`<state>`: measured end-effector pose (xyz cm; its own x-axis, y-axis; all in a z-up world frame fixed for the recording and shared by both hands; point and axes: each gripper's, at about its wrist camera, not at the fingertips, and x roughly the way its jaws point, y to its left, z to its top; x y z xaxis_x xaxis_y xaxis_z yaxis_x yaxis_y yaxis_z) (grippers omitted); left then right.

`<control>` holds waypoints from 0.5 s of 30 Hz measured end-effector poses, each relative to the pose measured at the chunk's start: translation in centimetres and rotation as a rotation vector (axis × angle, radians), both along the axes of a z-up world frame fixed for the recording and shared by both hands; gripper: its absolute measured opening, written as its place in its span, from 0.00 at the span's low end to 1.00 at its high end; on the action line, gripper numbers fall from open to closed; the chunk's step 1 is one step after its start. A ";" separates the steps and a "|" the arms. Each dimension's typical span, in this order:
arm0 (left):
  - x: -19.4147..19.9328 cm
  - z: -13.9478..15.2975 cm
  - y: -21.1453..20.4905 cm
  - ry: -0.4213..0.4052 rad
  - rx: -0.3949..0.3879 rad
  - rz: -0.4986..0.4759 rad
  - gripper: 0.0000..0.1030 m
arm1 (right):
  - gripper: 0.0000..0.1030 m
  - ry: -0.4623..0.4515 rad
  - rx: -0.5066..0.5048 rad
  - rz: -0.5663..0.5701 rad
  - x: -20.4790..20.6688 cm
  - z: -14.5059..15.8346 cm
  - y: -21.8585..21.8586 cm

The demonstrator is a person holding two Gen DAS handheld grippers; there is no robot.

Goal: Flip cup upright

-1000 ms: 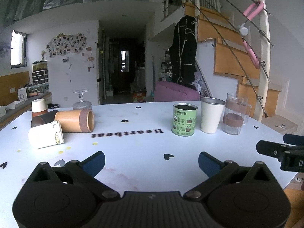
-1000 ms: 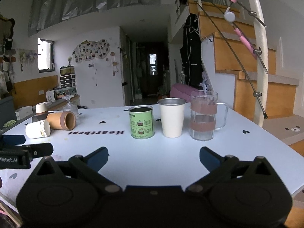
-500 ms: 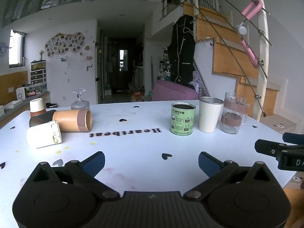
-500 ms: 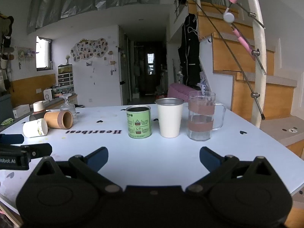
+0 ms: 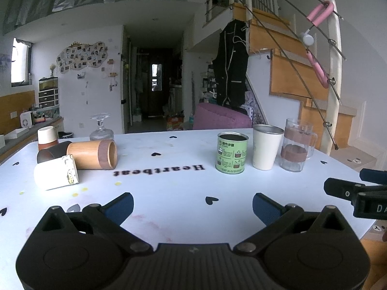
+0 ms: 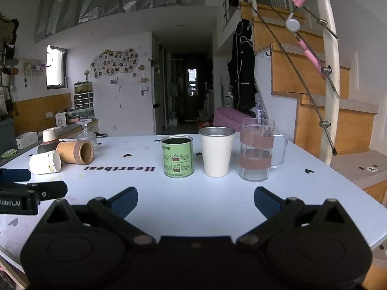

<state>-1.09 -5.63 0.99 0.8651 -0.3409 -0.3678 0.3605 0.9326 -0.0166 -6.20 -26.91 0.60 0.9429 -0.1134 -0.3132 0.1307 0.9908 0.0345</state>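
A bamboo cup (image 5: 93,154) lies on its side at the table's left, also in the right wrist view (image 6: 75,152). A white paper cup (image 5: 56,175) lies on its side in front of it (image 6: 45,162), and a dark cup (image 5: 52,154) lies behind. My left gripper (image 5: 193,205) is open and empty above the near table. My right gripper (image 6: 196,199) is open and empty, facing the upright green can (image 6: 178,156), white steel cup (image 6: 216,154) and glass mug (image 6: 256,152).
A white-and-brown cup (image 5: 47,138) and an upturned stemmed glass (image 5: 101,128) stand at the back left of the white table (image 5: 169,193). A staircase with a railing post (image 5: 332,72) is to the right. The right gripper's finger (image 5: 358,193) shows at the left view's right edge.
Both views have shifted slightly; the cups sit a little lower and closer in frame. Nothing on the table has moved and both grippers stay open.
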 end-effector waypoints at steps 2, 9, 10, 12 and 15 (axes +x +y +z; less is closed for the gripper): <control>0.0 0.0 0.0 0.000 0.001 -0.001 1.00 | 1.00 -0.002 0.000 -0.003 -0.1 0.1 0.0; 0.1 0.0 -0.1 0.000 -0.001 0.001 1.00 | 1.00 0.000 0.000 0.000 0.0 0.1 -0.1; 0.0 0.0 -0.1 0.000 0.000 0.000 1.00 | 1.00 0.001 0.000 -0.002 0.0 0.1 -0.1; 0.0 0.0 -0.1 0.000 0.000 -0.002 1.00 | 1.00 0.001 0.000 -0.004 0.0 0.1 -0.1; 0.0 0.0 -0.1 0.000 0.000 -0.002 1.00 | 1.00 0.002 -0.001 -0.004 0.0 0.0 0.0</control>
